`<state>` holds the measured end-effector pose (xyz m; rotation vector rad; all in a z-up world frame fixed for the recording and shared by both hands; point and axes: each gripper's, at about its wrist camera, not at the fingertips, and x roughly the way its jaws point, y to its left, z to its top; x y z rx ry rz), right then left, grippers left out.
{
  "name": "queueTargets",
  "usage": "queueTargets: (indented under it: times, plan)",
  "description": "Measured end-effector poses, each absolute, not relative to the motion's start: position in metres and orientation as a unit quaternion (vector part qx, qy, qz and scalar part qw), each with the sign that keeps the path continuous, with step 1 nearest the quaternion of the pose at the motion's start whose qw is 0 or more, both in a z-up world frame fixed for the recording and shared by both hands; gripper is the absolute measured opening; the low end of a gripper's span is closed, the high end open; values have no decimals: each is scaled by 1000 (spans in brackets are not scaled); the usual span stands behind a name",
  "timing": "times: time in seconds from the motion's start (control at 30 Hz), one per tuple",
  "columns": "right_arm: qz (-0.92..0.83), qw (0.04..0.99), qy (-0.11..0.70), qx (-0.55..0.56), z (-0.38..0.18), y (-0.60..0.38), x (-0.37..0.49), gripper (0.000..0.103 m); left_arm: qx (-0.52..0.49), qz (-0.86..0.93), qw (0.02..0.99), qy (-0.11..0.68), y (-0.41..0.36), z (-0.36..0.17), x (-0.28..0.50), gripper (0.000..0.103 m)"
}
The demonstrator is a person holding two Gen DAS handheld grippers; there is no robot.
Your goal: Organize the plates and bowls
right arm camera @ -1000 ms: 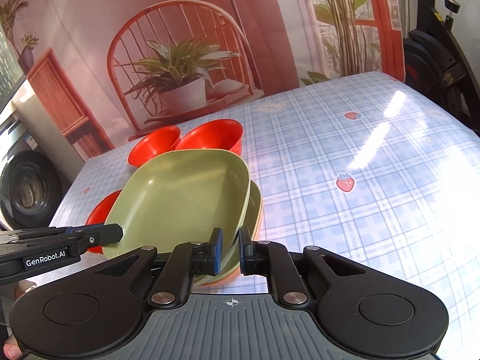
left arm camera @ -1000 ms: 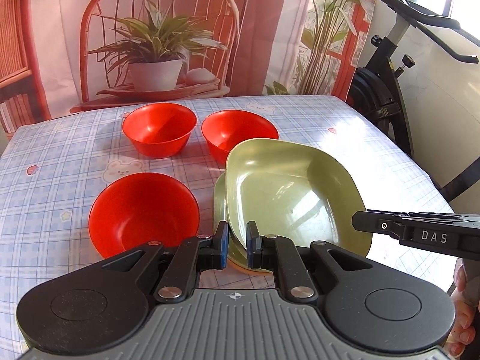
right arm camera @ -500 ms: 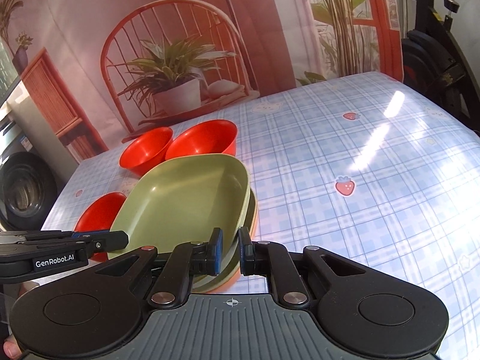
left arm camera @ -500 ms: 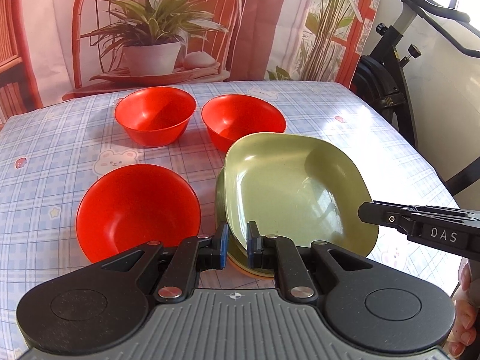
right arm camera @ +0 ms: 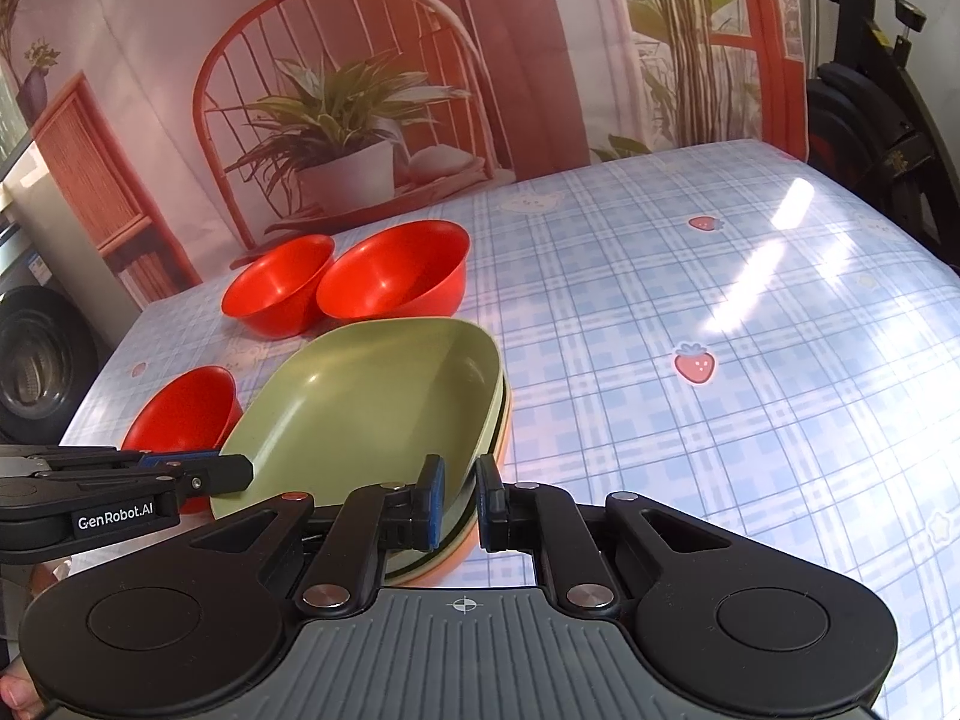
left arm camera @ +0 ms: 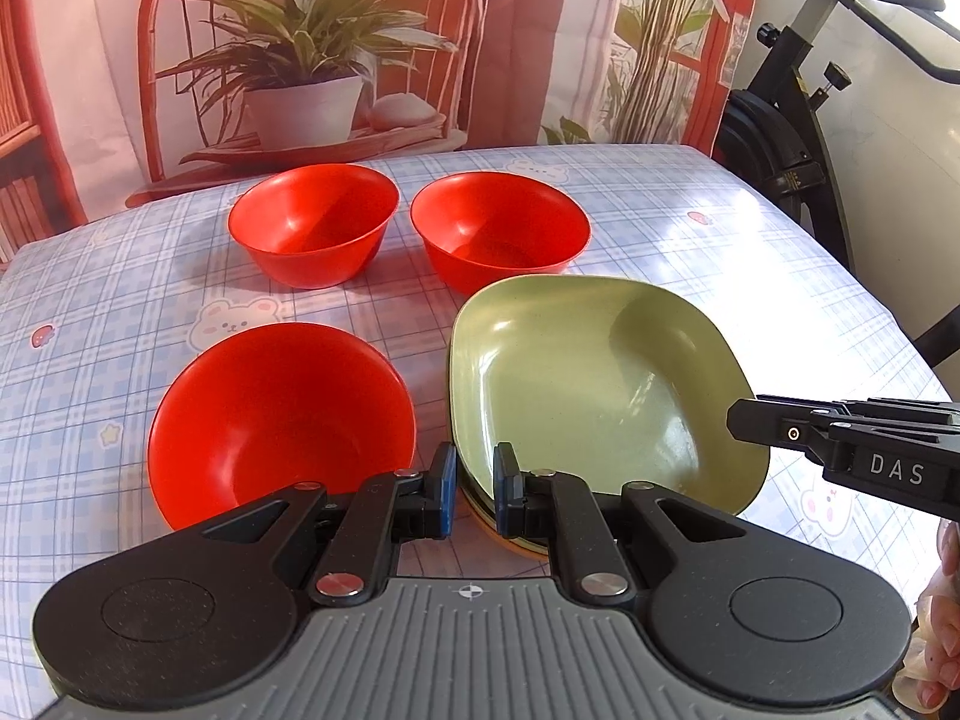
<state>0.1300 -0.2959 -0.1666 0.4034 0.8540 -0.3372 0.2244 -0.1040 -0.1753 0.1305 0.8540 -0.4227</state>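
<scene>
A square green plate [left arm camera: 600, 396] lies almost level on a stack of plates, whose orange bottom plate [right arm camera: 468, 561] shows at the near edge. My left gripper [left arm camera: 474, 492] is shut on the green plate's near left rim. My right gripper [right arm camera: 461, 498] is shut on its near right rim [right arm camera: 462, 480]. Each gripper shows in the other's view, the right gripper [left arm camera: 741, 420] and the left gripper [right arm camera: 240, 474]. Three red bowls stand apart on the table: two at the back [left arm camera: 315, 222] [left arm camera: 501, 228] and one [left arm camera: 276, 420] just left of the plates.
The checked blue tablecloth [right arm camera: 720, 300] stretches bare to the right of the plates. A printed backdrop with a chair and plant [left arm camera: 300, 60] hangs behind the table. An exercise bike [left arm camera: 792, 138] stands off the far right corner, and a person's fingers [left arm camera: 936, 660] show at the lower right.
The green plate, held by both grippers, has come down and flattened onto the stack beneath it. The left gripper sank a little with it; the bowls have not moved.
</scene>
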Motion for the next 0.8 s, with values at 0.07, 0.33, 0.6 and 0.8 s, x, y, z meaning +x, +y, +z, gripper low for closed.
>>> queueTargets:
  times: [0.07,0.33,0.6,0.8]
  plan:
    - [-163,878,408,189,-167,-296,130,10,65,-203,888,409,-105,-175,224,14]
    - [-165,880,409,176,-172,-292,131,9,78,-198,890,403,-107,-178,222,14]
    - [-164,885,400,172,-166,-291,129,12,62,-204,890,404,-101,-172,219,20]
    - [-166,895,379,167,-152,-290,126,18,37,-205,901,380,-92,-154,212,35]
